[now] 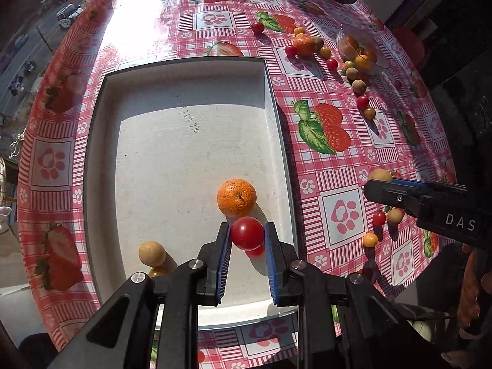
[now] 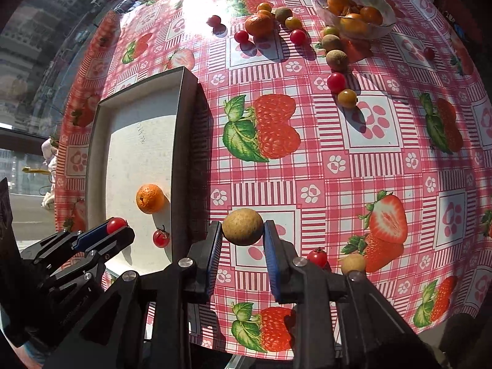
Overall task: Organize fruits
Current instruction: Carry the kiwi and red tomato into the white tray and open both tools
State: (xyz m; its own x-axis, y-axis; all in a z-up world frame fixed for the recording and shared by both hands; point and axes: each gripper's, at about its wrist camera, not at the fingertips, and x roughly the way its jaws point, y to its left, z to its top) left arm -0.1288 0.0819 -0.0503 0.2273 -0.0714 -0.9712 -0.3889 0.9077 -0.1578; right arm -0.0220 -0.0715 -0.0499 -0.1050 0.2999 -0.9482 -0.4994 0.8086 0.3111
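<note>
My left gripper (image 1: 247,231) is shut on a red cherry tomato (image 1: 246,235) and hangs above the near right corner of the white tray (image 1: 184,153). In the tray lie a mandarin (image 1: 236,197), a second red tomato (image 1: 257,251), a tan round fruit (image 1: 152,253) and a small yellow one (image 1: 157,272). My right gripper (image 2: 243,226) is shut on a tan round fruit (image 2: 242,227) above the tablecloth, just right of the tray (image 2: 138,153). The right wrist view shows the left gripper (image 2: 123,229) with its tomato (image 2: 116,224).
Loose fruit lies near the right gripper: a red tomato (image 2: 317,256) and a tan fruit (image 2: 353,263). Several tomatoes, tan fruits and a mandarin (image 2: 259,24) are scattered at the far side by a glass bowl (image 2: 387,18) of orange fruit. The table's round edge drops off at the left.
</note>
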